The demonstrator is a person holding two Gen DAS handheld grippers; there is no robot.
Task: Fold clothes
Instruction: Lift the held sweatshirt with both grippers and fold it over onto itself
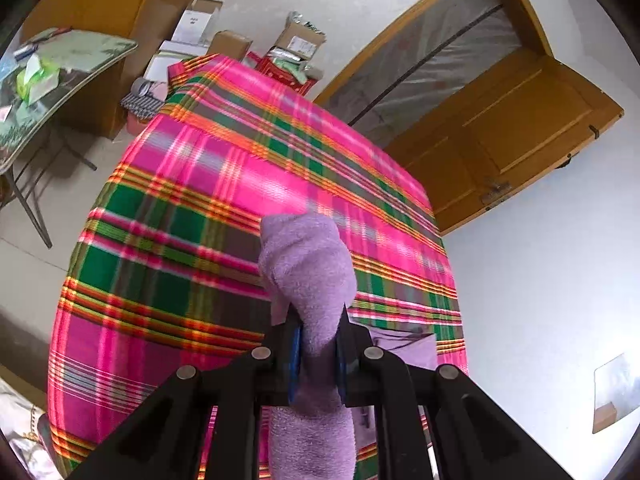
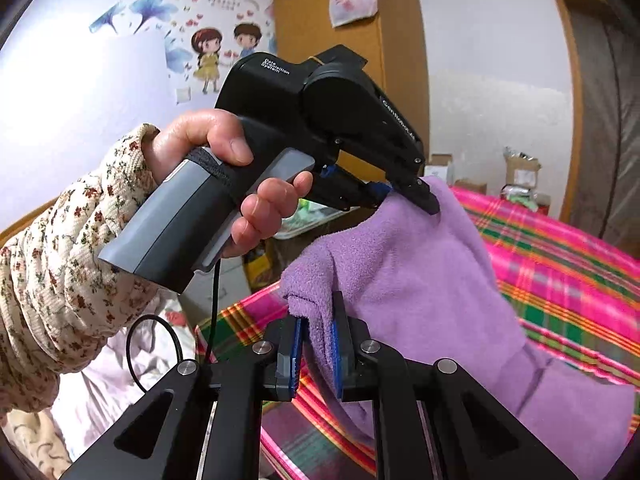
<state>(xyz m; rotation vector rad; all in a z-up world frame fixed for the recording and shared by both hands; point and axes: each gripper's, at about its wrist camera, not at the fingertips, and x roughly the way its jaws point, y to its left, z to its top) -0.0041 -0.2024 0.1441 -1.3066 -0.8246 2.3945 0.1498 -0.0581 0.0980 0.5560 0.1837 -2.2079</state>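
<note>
A purple fleece garment [image 2: 420,280] hangs lifted above a bed covered by a pink, green and orange plaid sheet [image 1: 192,200]. My left gripper [image 1: 318,336] is shut on a bunched fold of the purple garment [image 1: 308,264], which sticks up past the blue pads and hangs down below them. In the right wrist view my right gripper [image 2: 318,340] is shut on another edge of the garment. The left gripper [image 2: 404,194], held by a hand [image 2: 224,152] in a floral sleeve, pinches the garment's upper corner farther back. The cloth stretches between the two grips.
Cardboard boxes [image 1: 296,40] and packets are piled at the bed's far end. A glass-topped folding table [image 1: 60,80] stands to the left. An open wooden door [image 1: 500,132] is at the right. A wardrobe [image 2: 360,80] with a hanging plastic bag stands behind the hand.
</note>
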